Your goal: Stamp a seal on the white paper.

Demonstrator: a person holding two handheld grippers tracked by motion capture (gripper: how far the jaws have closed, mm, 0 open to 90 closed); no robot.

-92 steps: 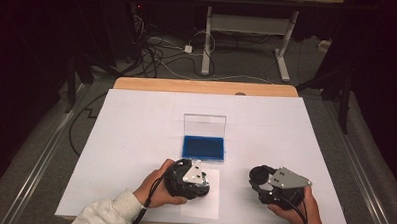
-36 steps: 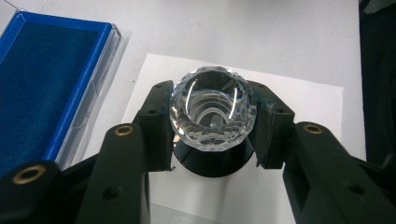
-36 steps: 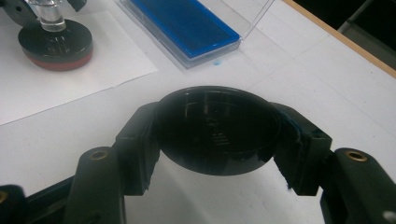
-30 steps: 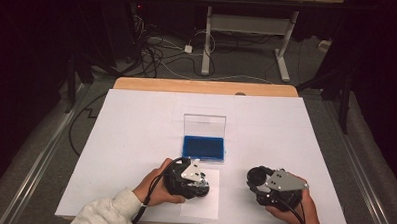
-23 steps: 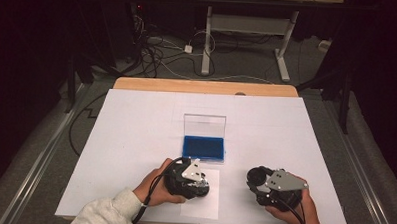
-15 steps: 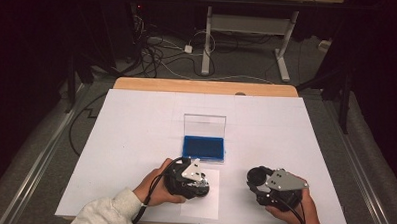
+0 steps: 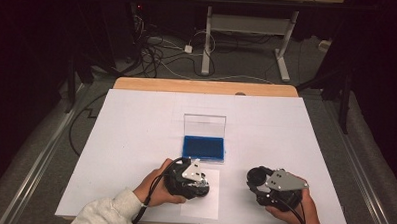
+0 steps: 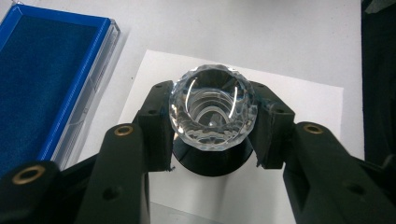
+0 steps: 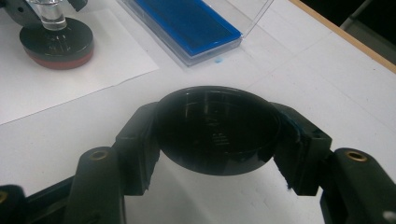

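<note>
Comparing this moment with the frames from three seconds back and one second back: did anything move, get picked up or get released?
Nothing visibly changed. The left gripper stays shut on the faceted glass knob above the paper sheet, the right gripper stays shut on the black disc, and the open blue case sits where it was on the table.

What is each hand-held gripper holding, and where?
Left hand-held gripper clamps the faceted glass knob by its sides; right hand-held gripper clamps the black disc by its rim.

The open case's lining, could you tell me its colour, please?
Deep blue lining, best in the left gripper view.
</note>
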